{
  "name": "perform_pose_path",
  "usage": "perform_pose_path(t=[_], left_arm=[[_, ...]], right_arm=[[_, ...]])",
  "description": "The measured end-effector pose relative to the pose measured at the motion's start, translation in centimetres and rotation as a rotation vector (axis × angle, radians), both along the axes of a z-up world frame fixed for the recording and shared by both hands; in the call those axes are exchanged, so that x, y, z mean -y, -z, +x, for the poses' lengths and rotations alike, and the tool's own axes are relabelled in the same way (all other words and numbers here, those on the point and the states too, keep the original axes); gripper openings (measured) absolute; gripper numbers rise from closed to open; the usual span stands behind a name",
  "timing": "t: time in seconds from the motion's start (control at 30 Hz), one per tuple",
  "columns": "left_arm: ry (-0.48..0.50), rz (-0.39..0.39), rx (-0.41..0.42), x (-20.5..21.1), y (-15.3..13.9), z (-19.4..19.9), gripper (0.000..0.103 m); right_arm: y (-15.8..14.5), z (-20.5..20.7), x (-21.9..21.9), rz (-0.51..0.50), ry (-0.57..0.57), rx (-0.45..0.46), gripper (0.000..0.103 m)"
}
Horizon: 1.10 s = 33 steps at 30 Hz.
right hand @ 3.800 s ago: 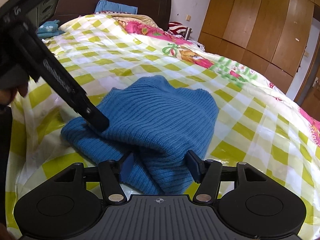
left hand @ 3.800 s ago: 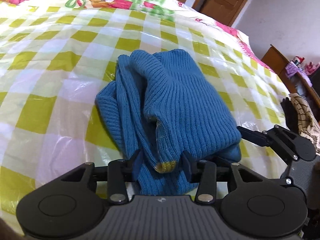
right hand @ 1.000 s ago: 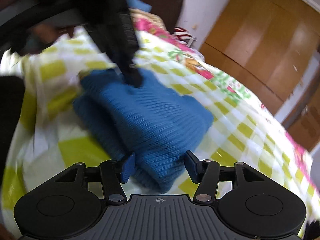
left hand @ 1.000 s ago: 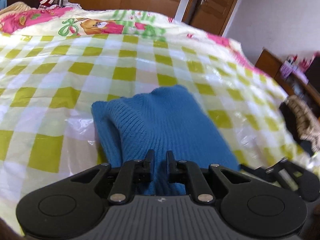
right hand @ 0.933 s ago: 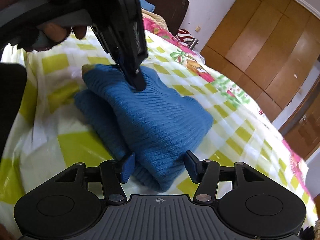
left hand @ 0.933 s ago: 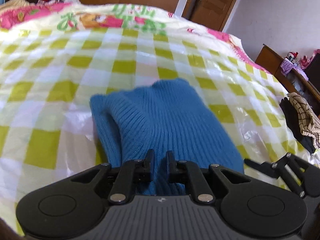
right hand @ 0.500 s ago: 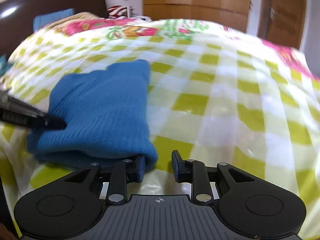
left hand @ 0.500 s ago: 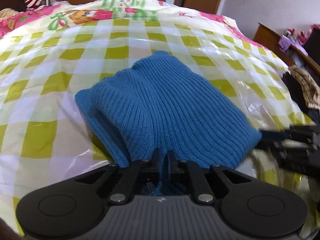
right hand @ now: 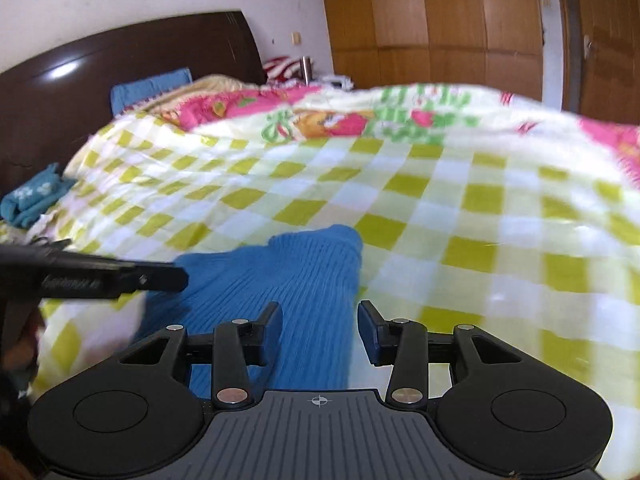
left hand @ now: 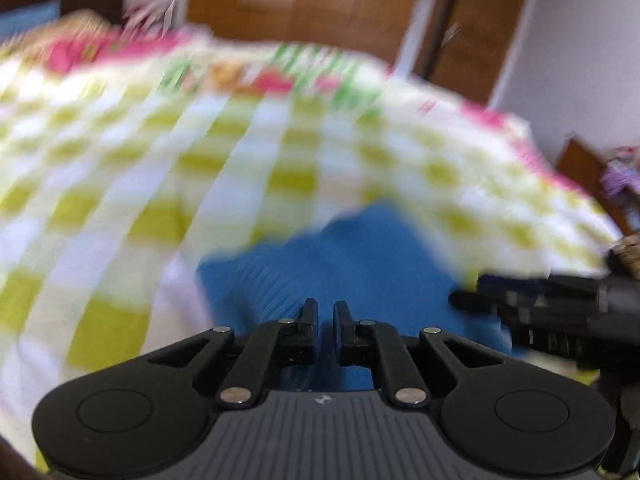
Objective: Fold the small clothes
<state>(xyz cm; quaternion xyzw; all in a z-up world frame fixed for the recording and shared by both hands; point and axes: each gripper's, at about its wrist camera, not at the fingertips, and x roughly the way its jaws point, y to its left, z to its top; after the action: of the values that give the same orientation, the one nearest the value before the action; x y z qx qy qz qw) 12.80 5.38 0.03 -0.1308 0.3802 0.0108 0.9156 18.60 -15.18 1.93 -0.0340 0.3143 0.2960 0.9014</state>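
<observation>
A folded blue knit sweater (left hand: 352, 264) lies on the green-and-white checked bedcover (left hand: 120, 184); the left wrist view is blurred. My left gripper (left hand: 326, 314) is over the sweater's near edge, jaws nearly closed with a narrow gap; whether fabric is pinched is unclear. My right gripper (right hand: 319, 320) is open above the sweater (right hand: 288, 276), nothing between its fingers. The left gripper also shows in the right wrist view (right hand: 160, 276) at the sweater's left edge. The right gripper appears in the left wrist view (left hand: 472, 300) at the sweater's right.
A dark headboard (right hand: 120, 68) and blue pillow (right hand: 148, 88) are at the far left. A teal cloth (right hand: 32, 196) lies at the bed's left edge. Wooden wardrobes (right hand: 440, 20) and a door stand behind the bed. Clothes (left hand: 628, 248) lie at the right.
My right gripper has opened wider and lifted back over the sweater. My left gripper has pulled back and up, its view now blurred by motion. The sweater stays folded on the bed.
</observation>
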Motion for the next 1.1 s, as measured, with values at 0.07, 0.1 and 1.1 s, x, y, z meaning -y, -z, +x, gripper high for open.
perform_pose_path(t=[0.07, 0.1, 1.1], left_arm=[[-0.020, -0.025, -0.015, -0.9, 1.2, -0.9, 0.028], [-0.029, -0.040, -0.015, -1.3, 1.4, -1.5, 0.028], [0.075, 0.159, -0.018, 3.3, -3.0, -2.5, 0.063]], right_arm=[[1.7, 1.7, -1.3, -0.030, 0.003, -0.039, 0.042], [2.4, 1.8, -1.9, -0.043, -0.003, -0.063, 0.043], [-1.7, -8.3, 0.6, -0.033, 0.270, 0.002, 0.045]])
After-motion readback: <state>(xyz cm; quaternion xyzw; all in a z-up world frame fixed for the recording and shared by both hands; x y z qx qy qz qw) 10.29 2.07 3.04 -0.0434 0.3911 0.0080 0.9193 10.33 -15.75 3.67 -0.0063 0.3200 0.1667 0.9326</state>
